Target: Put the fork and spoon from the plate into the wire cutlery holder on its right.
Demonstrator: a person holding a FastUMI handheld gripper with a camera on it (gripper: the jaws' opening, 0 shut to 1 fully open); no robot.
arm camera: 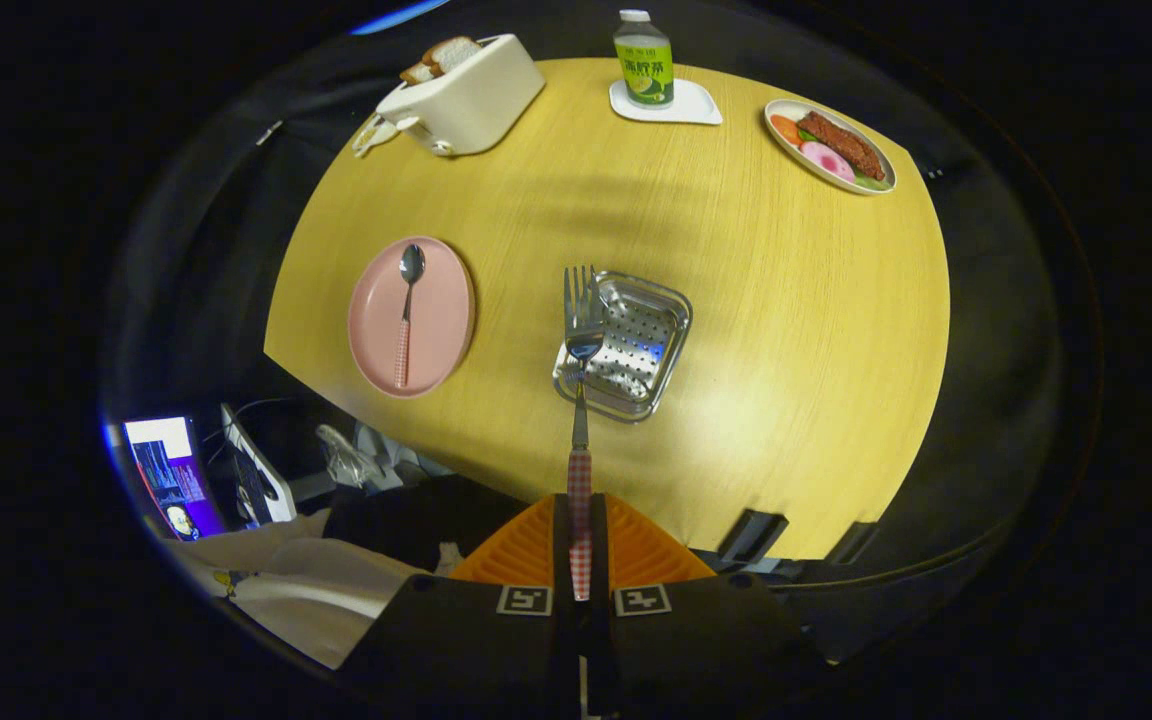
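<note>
Protruding beyond hand-held gripper [579,540]: clamped fork [581,330].

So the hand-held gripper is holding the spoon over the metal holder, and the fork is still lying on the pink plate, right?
Swapped: the gripper view shows the hand-held gripper shut on the fork, its tines over the metal holder; the spoon lies on the pink plate.

My gripper [579,540] camera looks steeply down from high above the table [786,330], which spreads beyond my fingers.
</note>
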